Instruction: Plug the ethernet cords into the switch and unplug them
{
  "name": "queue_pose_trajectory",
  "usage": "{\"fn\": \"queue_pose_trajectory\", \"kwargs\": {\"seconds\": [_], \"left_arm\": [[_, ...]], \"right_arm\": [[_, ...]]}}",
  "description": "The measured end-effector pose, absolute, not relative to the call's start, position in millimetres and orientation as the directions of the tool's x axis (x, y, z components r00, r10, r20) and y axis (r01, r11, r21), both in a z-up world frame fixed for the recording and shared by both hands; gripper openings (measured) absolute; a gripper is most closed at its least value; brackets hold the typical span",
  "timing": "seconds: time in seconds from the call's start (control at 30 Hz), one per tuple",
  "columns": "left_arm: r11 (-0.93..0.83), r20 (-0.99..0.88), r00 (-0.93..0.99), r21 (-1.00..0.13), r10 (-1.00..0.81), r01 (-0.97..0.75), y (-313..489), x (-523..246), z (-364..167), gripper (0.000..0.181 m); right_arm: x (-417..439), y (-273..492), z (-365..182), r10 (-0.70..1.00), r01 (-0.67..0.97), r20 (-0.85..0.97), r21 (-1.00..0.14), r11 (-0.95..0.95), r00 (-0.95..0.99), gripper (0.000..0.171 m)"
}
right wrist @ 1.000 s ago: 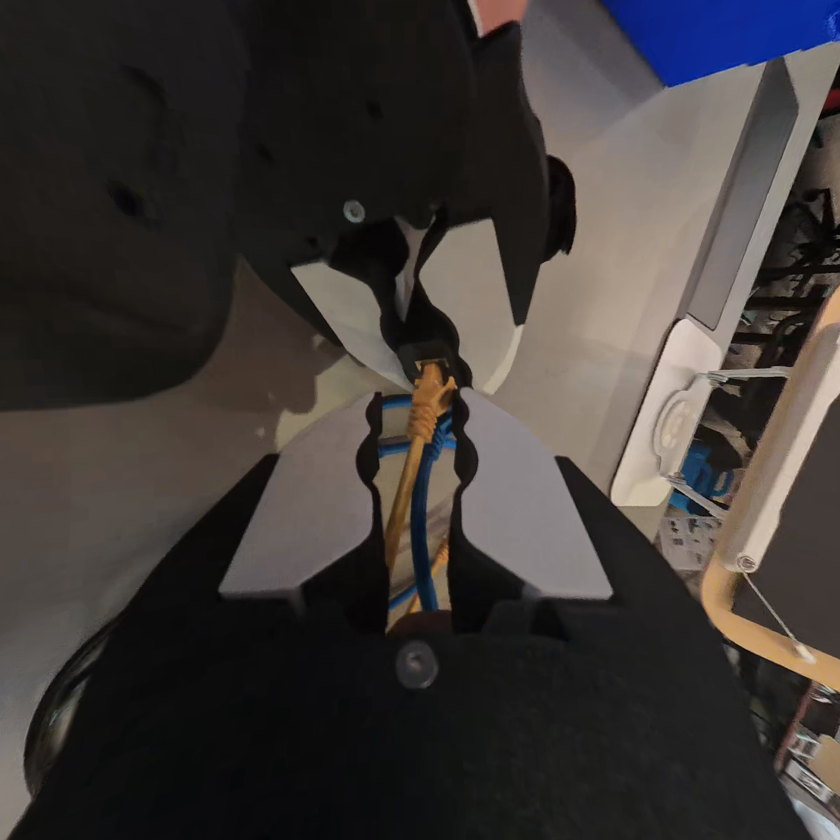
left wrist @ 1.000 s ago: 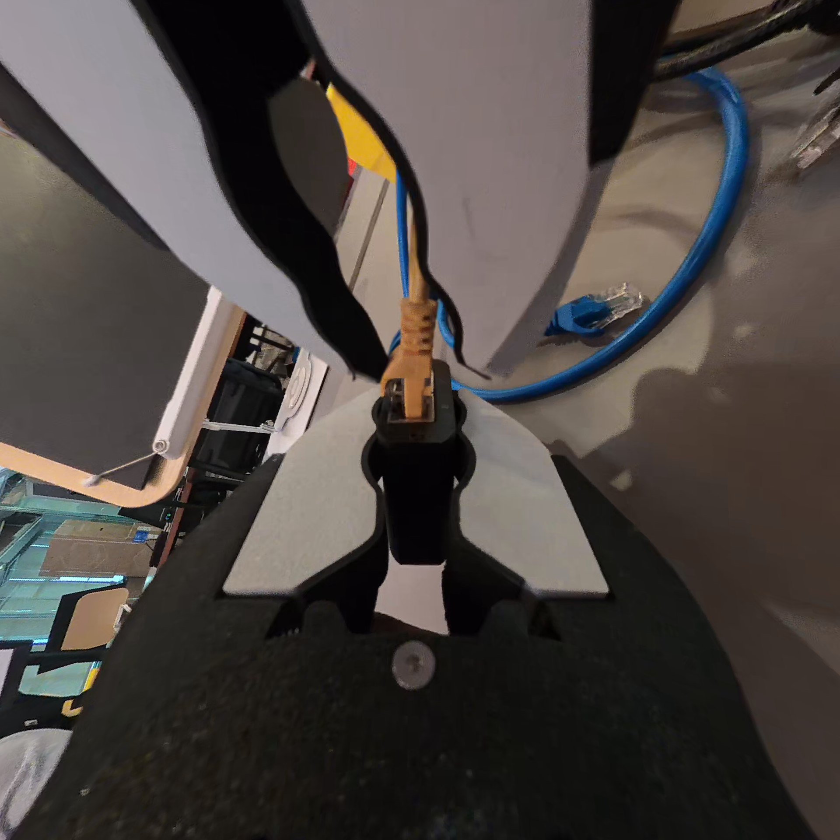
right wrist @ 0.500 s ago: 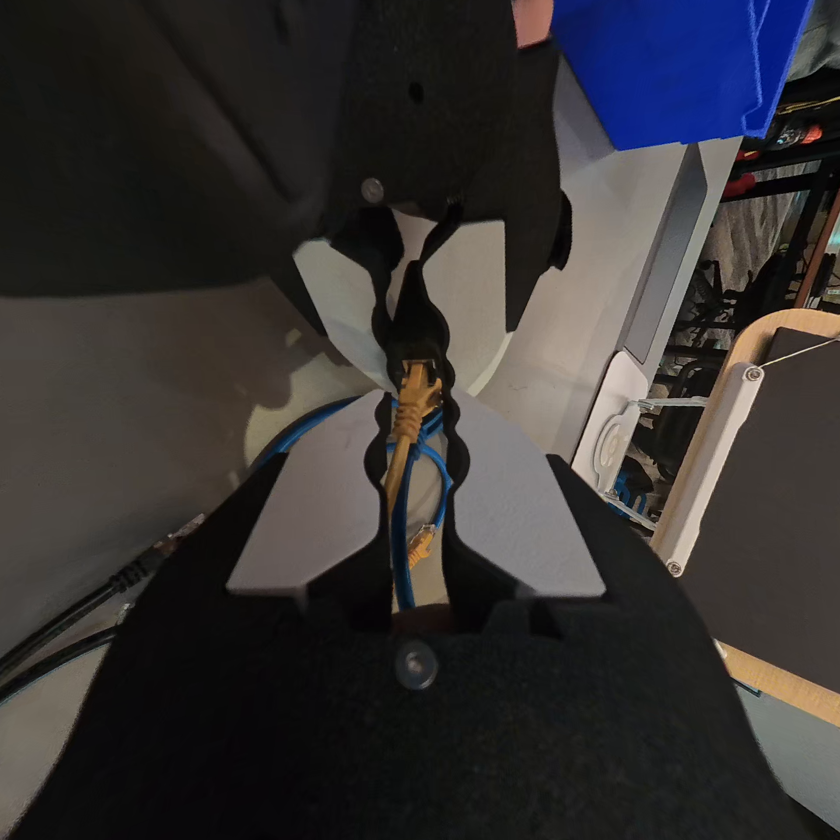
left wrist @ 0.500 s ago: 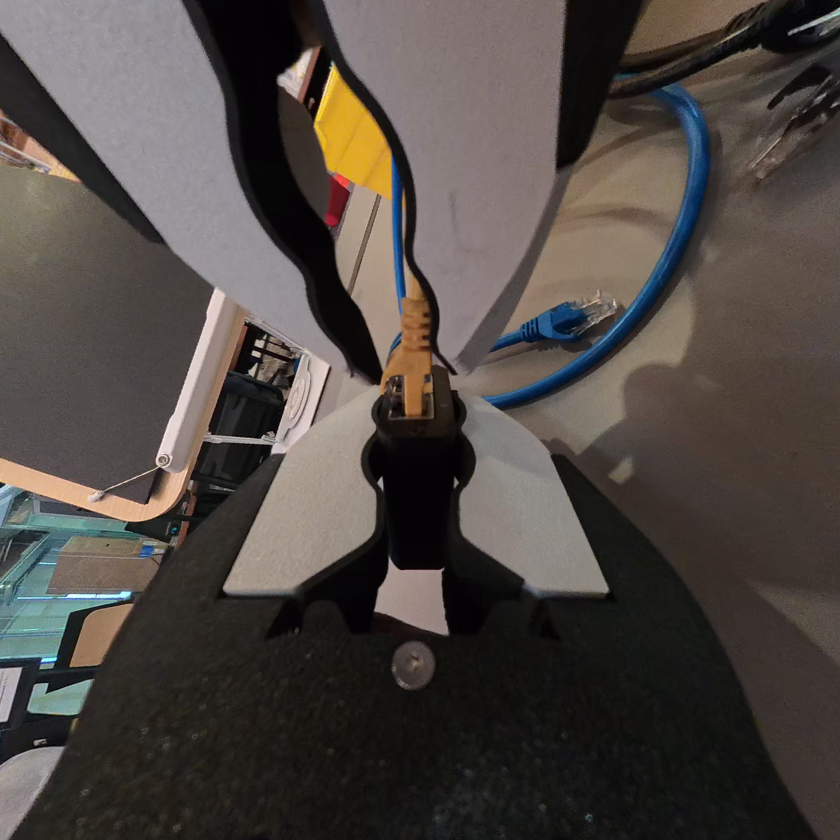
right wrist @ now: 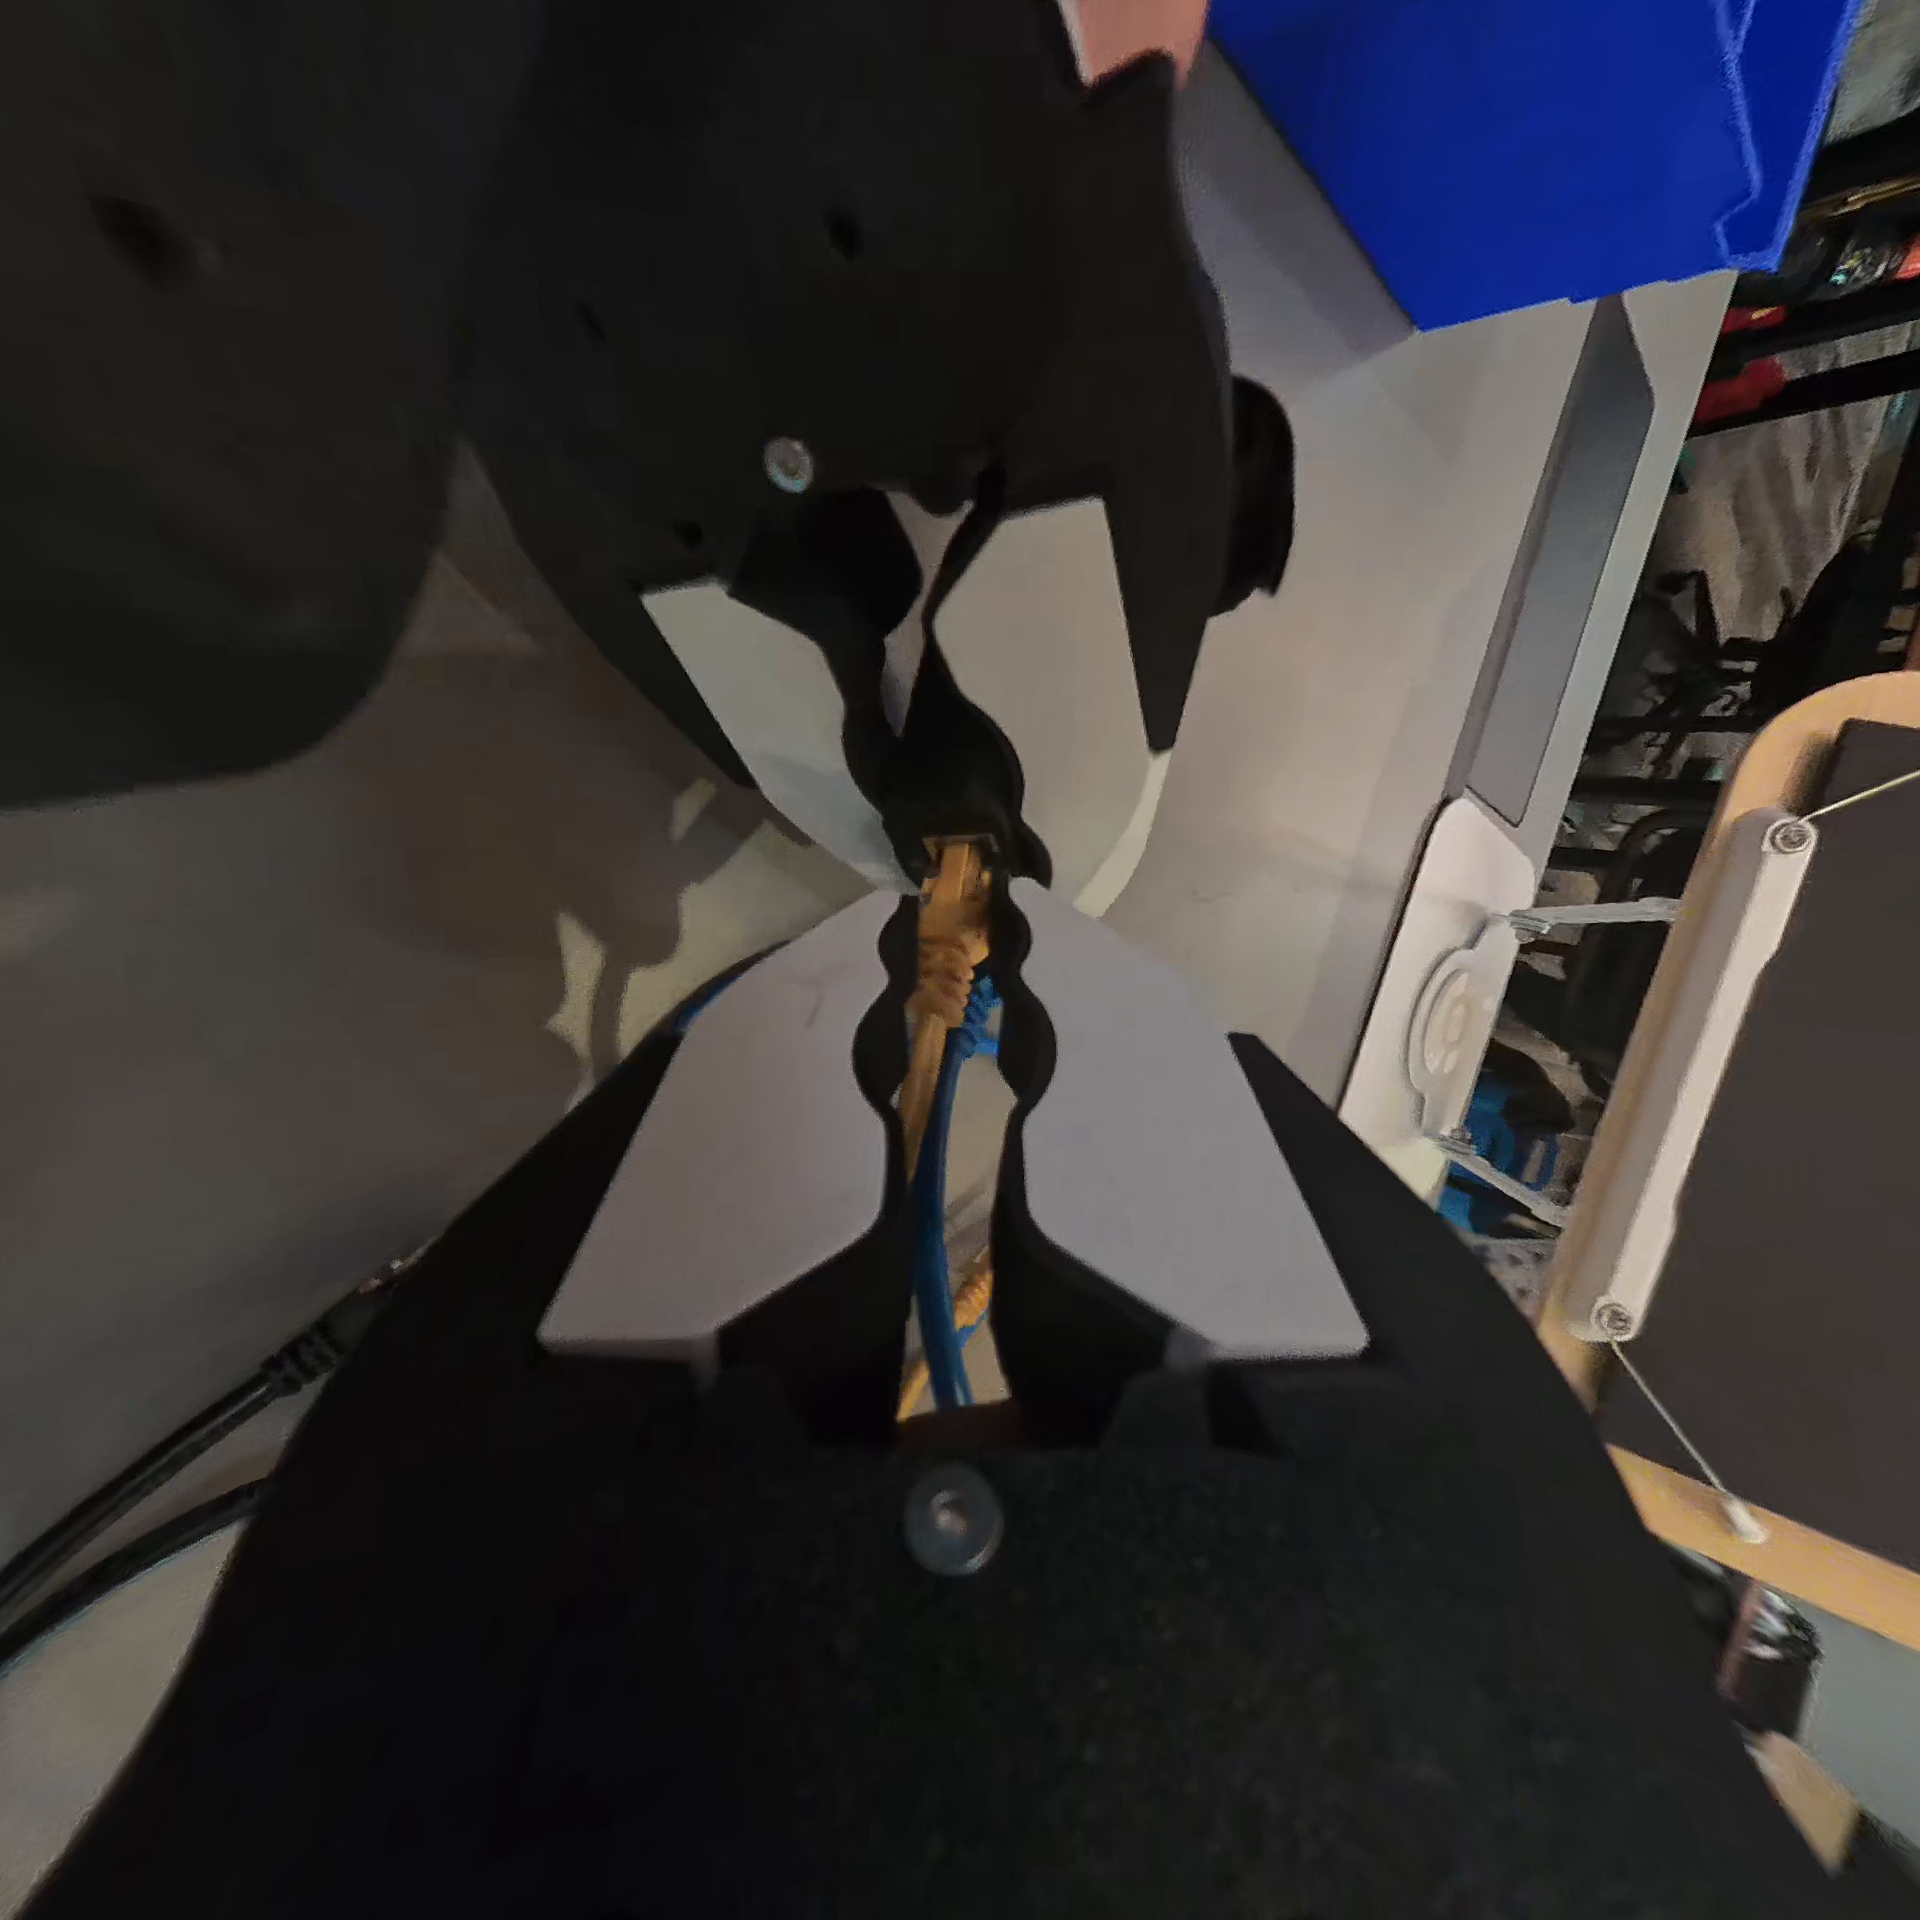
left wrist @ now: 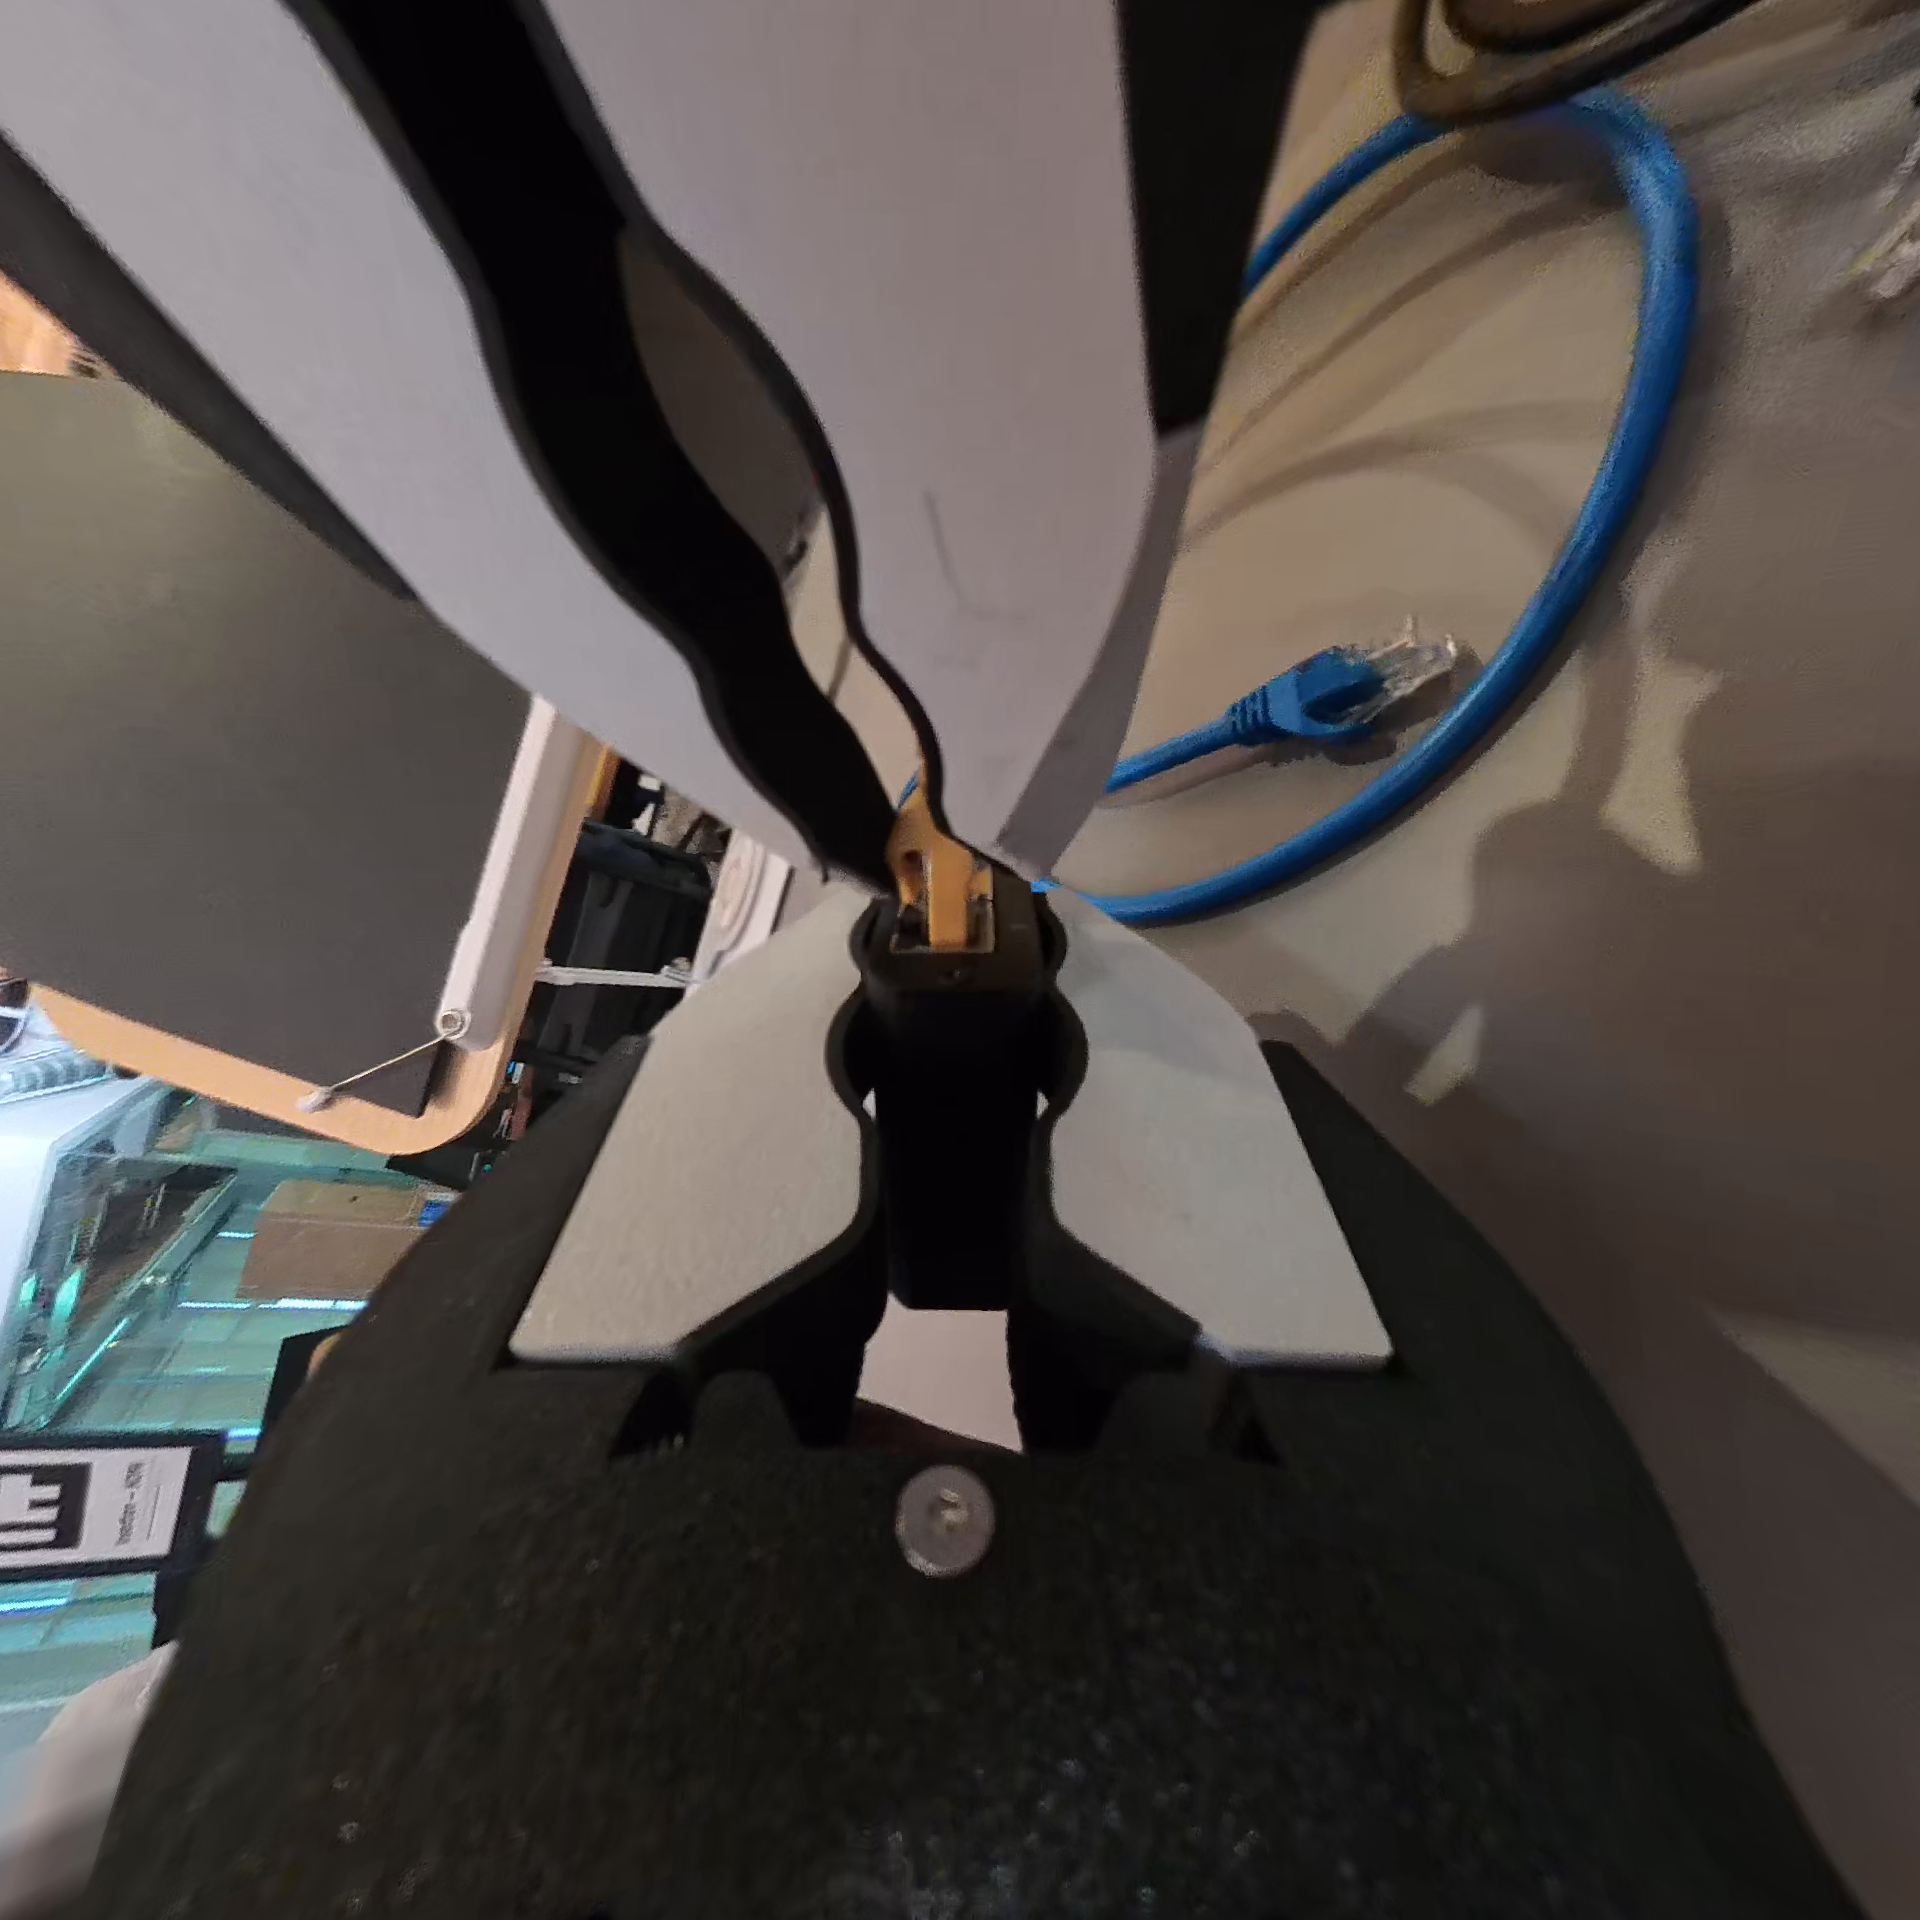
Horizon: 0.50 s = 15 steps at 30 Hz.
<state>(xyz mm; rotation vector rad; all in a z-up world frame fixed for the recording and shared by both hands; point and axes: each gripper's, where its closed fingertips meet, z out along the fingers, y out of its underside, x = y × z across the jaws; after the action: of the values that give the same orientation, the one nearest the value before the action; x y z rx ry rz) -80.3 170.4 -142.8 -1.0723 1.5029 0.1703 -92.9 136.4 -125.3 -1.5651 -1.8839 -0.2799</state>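
Observation:
My left gripper [left wrist: 956, 935] is shut on the small black switch [left wrist: 956, 1101] and holds it above the table. An orange ethernet plug [left wrist: 940, 894] sits in the switch's port. My right gripper [right wrist: 954, 925] is shut on the orange plug's boot [right wrist: 948, 966], tip to tip with the left gripper. The switch [right wrist: 951, 784] shows at the far end of the plug in the right wrist view. The orange cord [right wrist: 920, 1101] runs back between my right fingers beside a blue cord [right wrist: 940, 1195]. A blue ethernet plug [left wrist: 1340, 691] lies loose on the table.
The blue cord loops on the grey table [left wrist: 1590, 623]. A blue bin [right wrist: 1507, 135] stands at the top right. Black cables [right wrist: 208, 1423] lie at the lower left. A wood-framed black panel [right wrist: 1818, 1143] stands beyond the table edge. Both grippers' tips are close together, under 4 cm apart.
The two grippers have closed in on each other. Less of the orange plug and boot shows between the right fingertips and the switch. Both grips have held.

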Motion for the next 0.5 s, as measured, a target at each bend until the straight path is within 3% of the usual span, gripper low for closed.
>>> {"fn": "queue_pose_trajectory", "kwargs": {"seconds": [0.3,0.4,0.5], "left_arm": [[0.533,-0.838,0.170,-0.472,-0.519,-0.702,173.9,-82.6,-143.2,0.025],[0.559,-0.871,0.158,-0.428,-0.465,-0.710,177.0,-83.1,-143.0,0.025],[0.612,-0.945,0.120,-0.291,-0.305,-0.736,176.2,-83.7,-139.0,0.025]], "right_arm": [[-93.5,139.1,-125.7,0.789,0.931,0.612,-0.257,0.260,-0.051,0.012],[-94.8,140.2,-126.1,0.811,0.926,0.581,-0.337,0.173,0.060,0.017],[-95.2,126.7,-126.4,0.889,0.897,0.400,-0.442,-0.024,0.221,0.029]]}}
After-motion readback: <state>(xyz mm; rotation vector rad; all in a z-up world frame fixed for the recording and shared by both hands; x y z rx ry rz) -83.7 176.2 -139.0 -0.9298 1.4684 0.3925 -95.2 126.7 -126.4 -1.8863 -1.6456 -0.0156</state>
